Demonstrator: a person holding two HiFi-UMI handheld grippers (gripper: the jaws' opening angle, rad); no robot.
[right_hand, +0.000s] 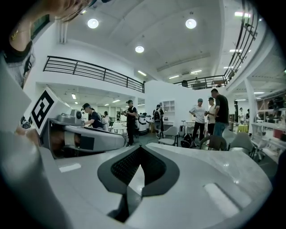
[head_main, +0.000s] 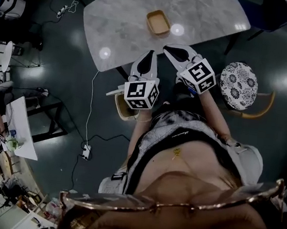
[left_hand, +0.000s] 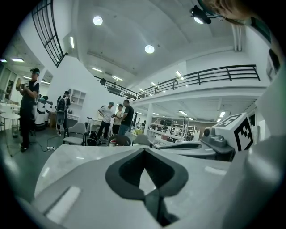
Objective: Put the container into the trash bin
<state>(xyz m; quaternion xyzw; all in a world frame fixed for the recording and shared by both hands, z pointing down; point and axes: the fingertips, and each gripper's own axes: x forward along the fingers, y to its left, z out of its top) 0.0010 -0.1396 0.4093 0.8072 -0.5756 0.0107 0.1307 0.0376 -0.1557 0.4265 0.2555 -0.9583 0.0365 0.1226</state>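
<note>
A shallow tan container (head_main: 158, 22) rests on the marble table (head_main: 117, 30), near its far side. My left gripper (head_main: 151, 53) and right gripper (head_main: 168, 48) are held side by side over the table's near edge, both pointing toward the container and well short of it. The jaws of each stand together with nothing between them. In the left gripper view the left gripper (left_hand: 144, 151) hides the container, and the right gripper's marker cube (left_hand: 239, 129) shows beside it. The right gripper (right_hand: 139, 148) looks over the marble top too. A round beige-rimmed object (head_main: 121, 108) sits under the left gripper.
A patterned round stool (head_main: 239, 82) stands right of the table. Cables and a power strip (head_main: 85, 153) lie on the dark floor. A white table (head_main: 22, 127) is at the left. People (left_hand: 117, 117) stand beyond the table, and grey chairs (right_hand: 172, 134) are nearby.
</note>
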